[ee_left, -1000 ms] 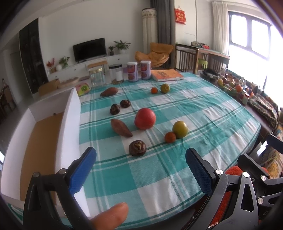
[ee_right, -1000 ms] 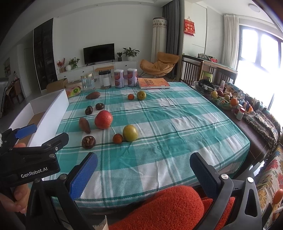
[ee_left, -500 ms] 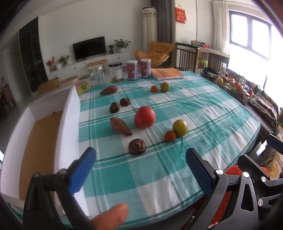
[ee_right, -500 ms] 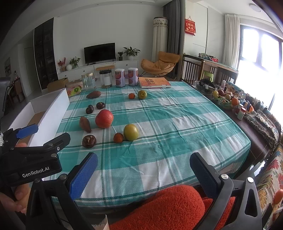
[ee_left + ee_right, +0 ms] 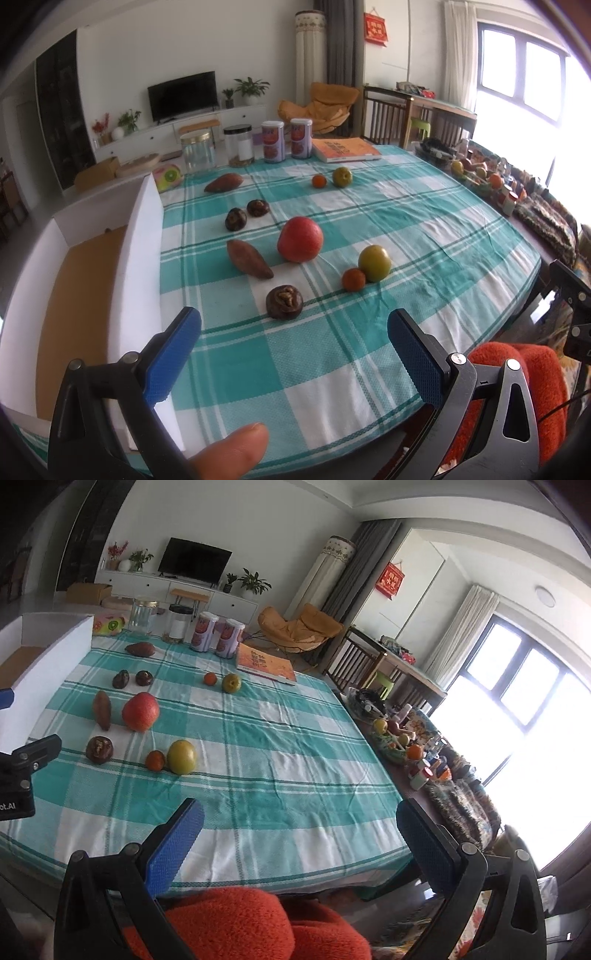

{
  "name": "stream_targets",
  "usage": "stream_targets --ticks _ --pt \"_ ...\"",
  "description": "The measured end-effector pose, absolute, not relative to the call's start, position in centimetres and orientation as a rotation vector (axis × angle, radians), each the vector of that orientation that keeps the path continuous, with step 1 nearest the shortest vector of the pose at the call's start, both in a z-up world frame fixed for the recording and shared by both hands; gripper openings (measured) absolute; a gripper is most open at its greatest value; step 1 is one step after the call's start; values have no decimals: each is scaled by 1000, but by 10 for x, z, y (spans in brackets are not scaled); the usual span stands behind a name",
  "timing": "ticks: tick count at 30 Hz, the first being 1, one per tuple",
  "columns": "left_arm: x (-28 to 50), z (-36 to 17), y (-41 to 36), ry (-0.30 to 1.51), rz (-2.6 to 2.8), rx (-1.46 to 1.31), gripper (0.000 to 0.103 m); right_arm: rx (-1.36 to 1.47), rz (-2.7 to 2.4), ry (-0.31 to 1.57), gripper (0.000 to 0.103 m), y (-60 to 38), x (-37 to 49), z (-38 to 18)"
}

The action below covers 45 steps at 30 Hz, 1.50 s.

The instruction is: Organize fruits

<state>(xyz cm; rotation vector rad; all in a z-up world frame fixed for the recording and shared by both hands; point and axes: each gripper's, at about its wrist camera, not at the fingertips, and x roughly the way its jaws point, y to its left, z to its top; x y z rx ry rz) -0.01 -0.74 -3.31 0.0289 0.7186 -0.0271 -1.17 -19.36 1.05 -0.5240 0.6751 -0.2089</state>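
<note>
Fruits lie on a teal checked tablecloth (image 5: pixel 406 229): a red apple (image 5: pixel 300 239), a green-yellow fruit (image 5: pixel 374 263), a small orange (image 5: pixel 353 279), a dark brown wrinkled fruit (image 5: pixel 284 302), a sweet potato (image 5: pixel 248 258), two more dark fruits (image 5: pixel 245 214), a second sweet potato (image 5: pixel 224 182) and a far orange and green pair (image 5: pixel 332 178). My left gripper (image 5: pixel 293 347) is open and empty, just short of the dark brown fruit. My right gripper (image 5: pixel 299 843) is open and empty at the table's front edge, with the apple (image 5: pixel 140 712) far to its left.
A white box with a brown floor (image 5: pixel 74 280) stands along the table's left edge. Jars and cans (image 5: pixel 255 144) and an orange book (image 5: pixel 345 149) stand at the far end. A fruit basket and small bottles (image 5: pixel 402 742) sit on the right. An orange sleeve (image 5: pixel 229 923) is below.
My left gripper has moved slightly closer to the fruits. My right gripper has swung and tilted to the right, so the fruits now sit at its left.
</note>
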Motion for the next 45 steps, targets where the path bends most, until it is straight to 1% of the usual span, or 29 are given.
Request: stream_targets --ticks 2,4,6,8,10,14,20,24,27,28,35,38,42,45 --pt "2 -42 -8 749 -34 17 102 -472 -121 774 103 -203 -5 2" --pt "2 -52 -9 773 -37 15 102 -340 -3 862 103 -213 3 -13" --pt "1 -62 -11 786 -33 27 102 -224 52 886 103 -216 9 -34" --pt "4 -73 -9 811 -14 42 102 -98 113 858 103 -219 12 -50" --pt "7 -89 -7 848 9 56 102 26 123 772 103 -226 8 -59" --pt "13 -108 7 921 25 31 102 156 125 713 103 -231 7 -72" --pt "22 -127 14 972 39 27 102 143 139 670 103 -216 4 -86" --pt "32 -139 10 991 55 52 102 121 137 636 103 -212 0 -84" --pt "36 -147 16 1000 53 -11 103 120 129 634 103 -213 -1 -86" --pt "37 -147 20 1005 48 -41 103 124 130 637 103 -213 -1 -87" --pt "40 -147 21 972 17 -20 103 157 125 665 103 -220 5 -92" --pt "57 -139 21 1002 -24 -44 101 161 122 669 103 -221 5 -94" --pt "81 -123 19 939 -127 -87 100 163 118 665 103 -222 4 -94" --pt "101 -124 16 958 -151 -92 100 166 116 666 103 -222 4 -94"
